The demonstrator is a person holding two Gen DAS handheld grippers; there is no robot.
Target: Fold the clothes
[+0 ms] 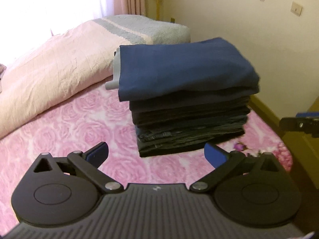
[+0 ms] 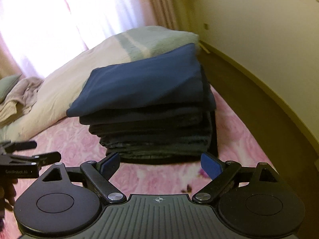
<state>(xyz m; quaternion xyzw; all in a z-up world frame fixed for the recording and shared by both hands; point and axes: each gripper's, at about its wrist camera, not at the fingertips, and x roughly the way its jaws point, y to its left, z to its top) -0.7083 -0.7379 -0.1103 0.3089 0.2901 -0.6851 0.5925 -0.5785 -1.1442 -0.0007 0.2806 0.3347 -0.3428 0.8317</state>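
1. Two hand-held grippers in play, both spread wide with nothing between the jaws: left gripper [image 1: 156, 154], right gripper [image 2: 160, 164].
2. Task thing: navy folded garment [image 1: 179, 67] lying on top of a stack of dark folded clothes [image 1: 189, 127], on the pink rose-pattern bed cover [image 1: 83, 131], near the bed's wall side. Pale quilt [image 1: 49, 69] bunched behind it.
3. Both grippers sit just short of the stack's front edge, not touching any cloth.
4. Handling guess: soft, limp, light cloth; no stiffness, will sag and unfold if lifted by one point. Not fragile, not slippery.
5. Stack looks tall and a bit uneven; a sideways shove would likely topple or skew it.
6. Best hold, if moved: pinch the top garment's front folded edge at both corners, one gripper each, through all layers.
7. Grey item [image 1: 114, 67] pokes out behind the stack; cannot tell what it is.
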